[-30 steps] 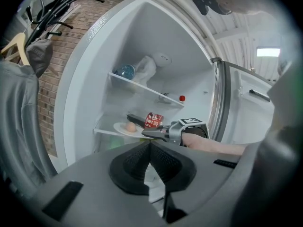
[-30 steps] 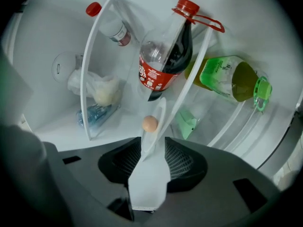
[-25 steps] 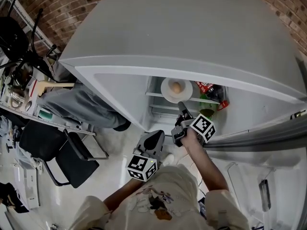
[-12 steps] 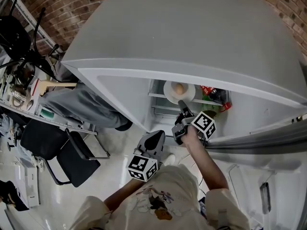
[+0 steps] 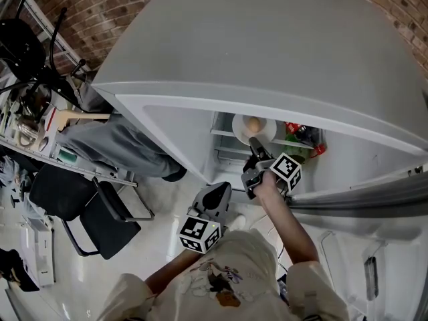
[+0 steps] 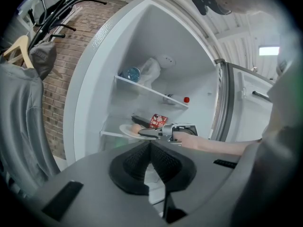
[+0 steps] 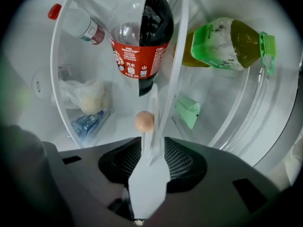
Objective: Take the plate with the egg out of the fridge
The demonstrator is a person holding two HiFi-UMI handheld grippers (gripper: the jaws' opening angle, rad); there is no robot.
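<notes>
A white plate [image 5: 253, 127] with a brown egg [image 5: 253, 123] on it rests on a shelf inside the open fridge [image 5: 221, 134]. My right gripper [image 5: 256, 146] reaches in and is shut on the plate's near rim. In the right gripper view the plate [image 7: 152, 126] shows edge-on between the jaws, the egg [image 7: 144, 121] just to its left. My left gripper [image 5: 214, 194] hangs lower, outside the fridge, shut and empty. The left gripper [image 6: 150, 146] view shows the plate [image 6: 129, 130] on its shelf with the right gripper [image 6: 150, 133] at it.
A cola bottle [image 7: 142, 37], a green bottle [image 7: 227, 44], a clear red-capped bottle [image 7: 78, 22] and a plastic bag [image 7: 87, 98] sit in the fridge. The fridge door [image 5: 361, 202] stands open at right. A seated person's legs [image 5: 114, 146] and a black chair [image 5: 87, 212] are at left.
The right gripper has edged a little further into the fridge, its tips now on the plate's rim. The left gripper has stayed where it was.
</notes>
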